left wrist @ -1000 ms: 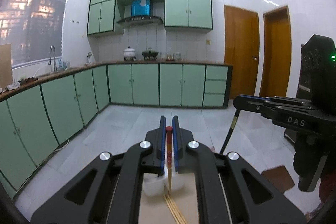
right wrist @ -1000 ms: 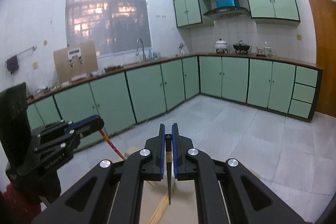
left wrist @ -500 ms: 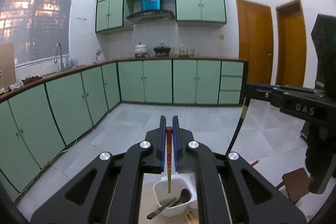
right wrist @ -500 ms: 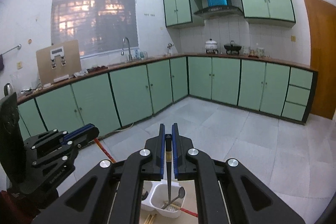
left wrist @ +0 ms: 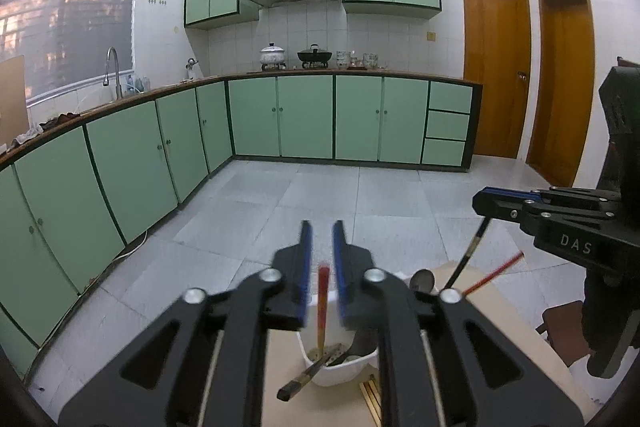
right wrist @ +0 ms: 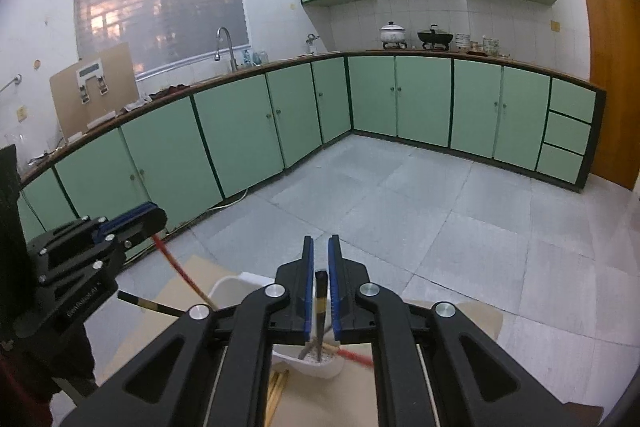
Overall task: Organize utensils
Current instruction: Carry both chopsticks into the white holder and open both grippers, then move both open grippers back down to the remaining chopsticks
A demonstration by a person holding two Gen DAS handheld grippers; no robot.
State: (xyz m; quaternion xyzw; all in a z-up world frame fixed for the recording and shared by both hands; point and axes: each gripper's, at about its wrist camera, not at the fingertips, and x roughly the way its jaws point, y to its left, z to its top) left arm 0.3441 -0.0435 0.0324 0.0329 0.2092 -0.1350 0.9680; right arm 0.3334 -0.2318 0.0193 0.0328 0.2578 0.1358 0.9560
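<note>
A white utensil holder (left wrist: 340, 373) (right wrist: 232, 287) stands on a tan board with a spoon (left wrist: 422, 281) and a dark-handled utensil (left wrist: 304, 379) in it. Over it my left gripper (left wrist: 322, 227) (right wrist: 154, 217) has its jaws opening. A red chopstick (left wrist: 322, 307) (right wrist: 180, 267) hangs loose and blurred between them, its tip down in the holder. My right gripper (right wrist: 321, 241) (left wrist: 486, 201) is just to the right, its jaws also opening. A black chopstick (right wrist: 321, 307) (left wrist: 466, 257) stands between its pads with thin gaps either side, pointing into the holder.
Another red chopstick (left wrist: 496, 269) (right wrist: 356, 357) sticks out of the holder's right side. Wooden chopsticks (left wrist: 372, 401) lie on the board (left wrist: 280, 387) in front of it. Beyond are grey floor tiles and green kitchen cabinets (left wrist: 304, 119); a dark stool (left wrist: 560, 323) stands at the right.
Both grippers came down and forward until the holder sits under their tips. Both pairs of jaws have parted, the left more, and each chopstick has slipped lower between them.
</note>
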